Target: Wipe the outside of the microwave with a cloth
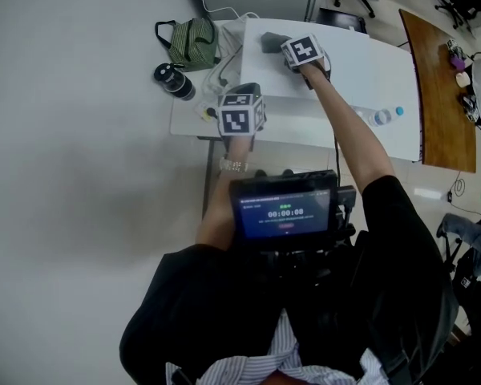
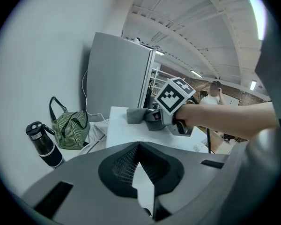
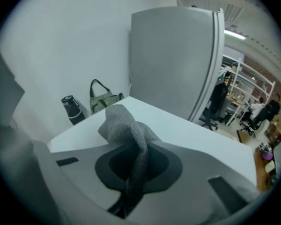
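Cloth (image 3: 124,123) pinched in right gripper (image 3: 133,150), resting on microwave (image 1: 361,62) top, far left. Left gripper (image 2: 139,146) jaws pressed together, empty, by near-left corner.

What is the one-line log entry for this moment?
right gripper: shut on cloth | cloth: on microwave top | left gripper: shut, empty

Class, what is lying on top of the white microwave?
A grey cloth, gripped in the right gripper, sits on the microwave top. The patch of the top beneath the cloth is covered.
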`<state>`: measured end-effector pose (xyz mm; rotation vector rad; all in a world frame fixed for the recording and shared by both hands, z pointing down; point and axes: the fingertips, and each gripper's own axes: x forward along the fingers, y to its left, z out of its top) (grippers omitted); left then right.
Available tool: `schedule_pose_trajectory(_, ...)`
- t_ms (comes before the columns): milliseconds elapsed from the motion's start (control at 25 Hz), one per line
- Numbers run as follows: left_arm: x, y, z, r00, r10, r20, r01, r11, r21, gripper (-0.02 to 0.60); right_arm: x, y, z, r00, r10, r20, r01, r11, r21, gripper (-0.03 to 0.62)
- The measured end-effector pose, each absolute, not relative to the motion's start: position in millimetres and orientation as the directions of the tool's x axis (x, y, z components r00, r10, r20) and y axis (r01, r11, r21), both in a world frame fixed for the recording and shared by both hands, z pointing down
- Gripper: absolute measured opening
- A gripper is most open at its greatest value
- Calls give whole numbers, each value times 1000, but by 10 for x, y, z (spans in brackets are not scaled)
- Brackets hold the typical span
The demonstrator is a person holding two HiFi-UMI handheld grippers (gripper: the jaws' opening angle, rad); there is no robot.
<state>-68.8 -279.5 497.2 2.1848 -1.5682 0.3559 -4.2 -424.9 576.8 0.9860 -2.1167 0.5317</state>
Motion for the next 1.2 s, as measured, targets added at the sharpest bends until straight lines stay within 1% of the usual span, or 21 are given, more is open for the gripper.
schedule_pose_trajectory(120,-587,-2841,5011,358,-828,432,-933,-302,195,-8,983,-4445,5852,-257,-580,773,-869,489,78,17)
schedule_pose_trajectory(160,-546,-2860,5024,368,-825,429,-929,-312,197,-8,1307,-4477,5870,-213,-600,771,-890,445,100,17)
schedule_pose_trajectory(360,-371,-2901,5061,406,-811,421,-914,-352,202,-8,2656,-4436,5871,-95,-627,773,-964,251,85,17)
schedule_pose_trajectory(480,-359,-2911,5047,410,-812,415,-912,-357,203,-8,3122,-4358,5865,-22,-607,794,-976,186,115,17)
schedule_pose_trajectory(560,-386,-2917,5034,406,-815,413,-914,-353,202,-8,3170,-4302,5838,28,-589,808,-969,183,167,17)
schedule_pose_trajectory(640,-426,-2910,5017,398,-820,412,-917,-344,200,-8,2899,-4254,5737,4,-600,800,-962,217,168,17)
schedule_pose_trajectory(720,-478,-2908,4998,386,-825,412,-922,-332,198,-8,2284,-4201,5553,-107,-632,767,-945,303,118,17)
schedule_pose_trajectory(760,-506,-2903,4992,379,-828,413,-925,-326,196,-8,1872,-4150,5437,-185,-647,740,-926,368,90,16)
schedule_pose_trajectory(840,-574,-2863,4985,361,-833,418,-932,-308,191,-8,894,-3963,5149,-391,-644,657,-851,526,9,17)
schedule_pose_trajectory(880,-622,-2831,4982,348,-837,422,-937,-295,188,-8,439,-3830,5039,-484,-618,620,-805,593,-37,17)
schedule_pose_trajectory(920,-681,-2799,4979,332,-841,428,-943,-279,184,-8,76,-3690,5004,-544,-581,606,-766,638,-75,17)
schedule_pose_trajectory(960,-750,-2775,4974,313,-845,433,-949,-259,180,-8,-190,-3563,5055,-571,-540,618,-740,665,-102,17)
schedule_pose_trajectory(1080,-965,-2719,4959,253,-855,452,-966,-200,163,-8,-662,-3304,5346,-577,-435,692,-711,683,-164,15)
schedule_pose_trajectory(1200,-1141,-2623,4969,213,-859,465,-976,-161,149,-8,-795,-3075,5586,-554,-368,747,-715,669,-201,15)
